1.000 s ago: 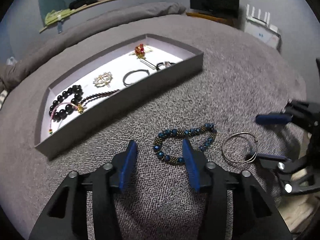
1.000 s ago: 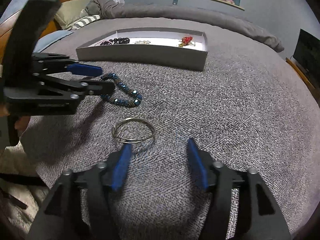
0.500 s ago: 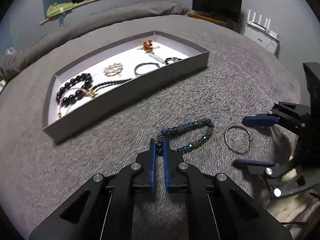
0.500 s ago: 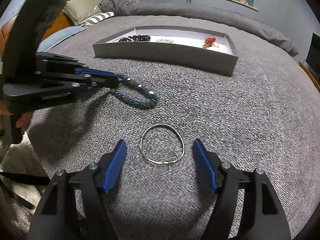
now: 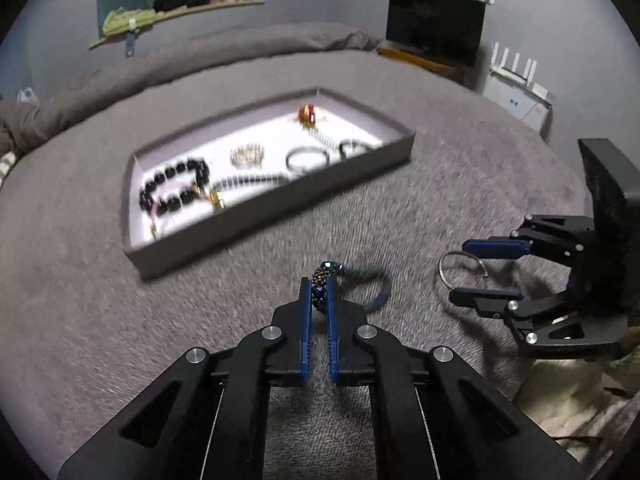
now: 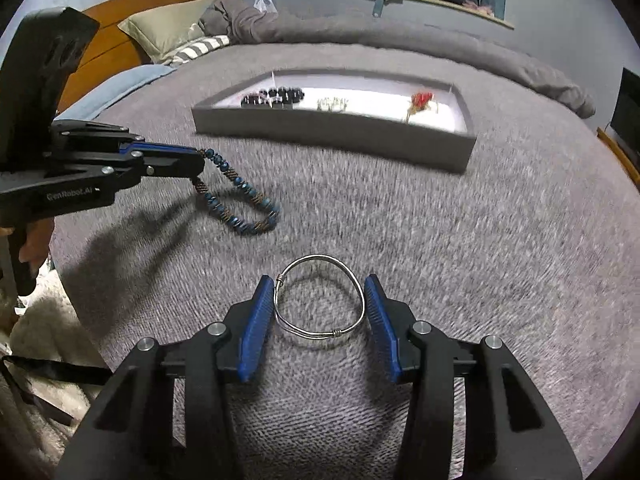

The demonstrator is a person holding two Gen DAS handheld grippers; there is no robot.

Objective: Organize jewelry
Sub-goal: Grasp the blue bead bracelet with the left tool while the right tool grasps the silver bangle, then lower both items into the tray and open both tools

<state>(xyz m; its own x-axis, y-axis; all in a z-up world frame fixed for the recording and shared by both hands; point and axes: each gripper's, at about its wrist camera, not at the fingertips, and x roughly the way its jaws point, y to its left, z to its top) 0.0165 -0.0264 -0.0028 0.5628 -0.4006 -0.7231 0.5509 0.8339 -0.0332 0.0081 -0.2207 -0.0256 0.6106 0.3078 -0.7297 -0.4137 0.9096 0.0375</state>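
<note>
At twelve o'clock, tray (image 5: 276,200) holds six pieces; left gripper (image 5: 319,300) clamps beads (image 6: 240,200), right gripper (image 6: 318,316) closing around bangle (image 6: 320,300), both unfiled.

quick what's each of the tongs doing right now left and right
Left tongs: shut on the blue beaded bracelet.
Right tongs: closing around the silver wire bangle, pads at its sides; firm grip not yet evident.

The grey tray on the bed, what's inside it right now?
Inside the grey tray: a black bead bracelet, a dark bead strand, a gold piece, a thin bangle, a dark ring and a red ornament. Its near wall hides part of the floor.
</note>
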